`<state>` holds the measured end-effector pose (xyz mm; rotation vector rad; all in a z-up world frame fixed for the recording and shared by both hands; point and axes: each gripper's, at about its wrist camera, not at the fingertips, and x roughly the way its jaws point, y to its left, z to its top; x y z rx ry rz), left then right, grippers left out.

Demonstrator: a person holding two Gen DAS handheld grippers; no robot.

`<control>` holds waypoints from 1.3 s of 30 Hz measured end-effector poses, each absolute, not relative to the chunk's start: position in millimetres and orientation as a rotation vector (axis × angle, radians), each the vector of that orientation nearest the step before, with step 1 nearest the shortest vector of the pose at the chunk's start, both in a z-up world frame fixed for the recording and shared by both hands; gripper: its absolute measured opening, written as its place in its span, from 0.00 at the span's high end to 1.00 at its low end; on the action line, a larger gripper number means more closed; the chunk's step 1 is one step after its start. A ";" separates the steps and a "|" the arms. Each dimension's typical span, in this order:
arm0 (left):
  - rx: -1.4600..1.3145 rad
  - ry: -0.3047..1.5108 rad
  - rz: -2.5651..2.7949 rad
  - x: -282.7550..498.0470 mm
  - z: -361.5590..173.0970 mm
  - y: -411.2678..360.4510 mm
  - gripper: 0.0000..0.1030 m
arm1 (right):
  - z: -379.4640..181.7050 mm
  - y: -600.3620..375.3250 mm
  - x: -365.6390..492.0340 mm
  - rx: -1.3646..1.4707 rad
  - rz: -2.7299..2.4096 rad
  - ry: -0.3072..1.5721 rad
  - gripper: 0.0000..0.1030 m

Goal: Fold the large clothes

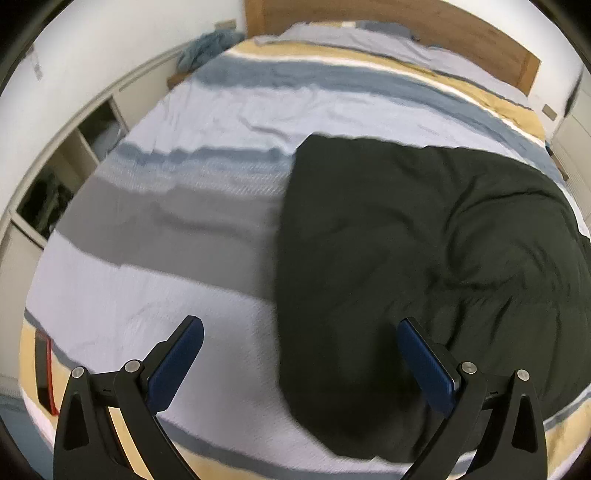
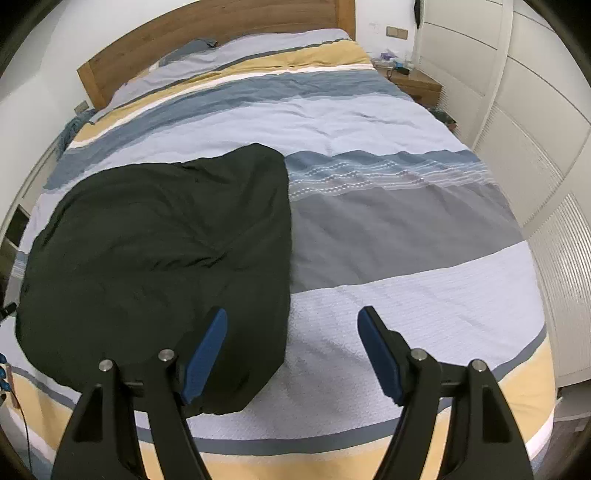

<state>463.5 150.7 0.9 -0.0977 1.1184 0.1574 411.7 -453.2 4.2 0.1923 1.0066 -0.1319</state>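
Both tools hover empty over a folded black garment [image 1: 424, 258] on the striped bed [image 1: 166, 236].
The left tool [image 1: 301, 363] and right tool [image 2: 291, 354] gape wide; each should take a lower-frame corner evenly before folding again.

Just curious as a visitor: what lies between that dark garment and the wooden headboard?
Only the striped bedcover, with pillows at the headboard; nothing else past the dark garment, seen in the right wrist view.

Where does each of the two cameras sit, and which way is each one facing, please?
Left wrist: on the left gripper, looking down over the bed; the black garment lies right of centre; only its open fingers show.
Right wrist: on the right gripper, looking down the bed toward the headboard; the garment lies left; open fingers only.
Shared: bed, garment, headboard.
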 end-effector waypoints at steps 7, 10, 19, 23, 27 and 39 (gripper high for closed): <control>-0.250 1.129 0.125 450.4 -6.6 184.3 0.01 | -11.3 -441.2 420.1 0.216 -0.063 1.043 0.29; -0.335 1.156 0.112 451.0 -15.5 192.7 0.01 | -21.9 -436.5 425.8 0.244 -0.040 1.053 0.25; -0.545 1.153 -0.061 473.8 -40.3 200.6 0.01 | -52.3 -445.5 456.3 0.375 0.038 1.104 0.23; -0.655 1.184 -0.184 496.2 -68.0 194.4 0.01 | -78.2 -463.1 471.5 0.512 0.077 1.119 0.21; -0.667 1.243 -0.268 513.8 -103.2 176.9 0.01 | -117.0 -471.5 486.9 0.606 0.161 1.176 0.07; -0.876 1.263 -0.420 530.6 -141.2 179.0 0.01 | -179.7 -457.5 523.1 0.783 0.405 1.207 0.00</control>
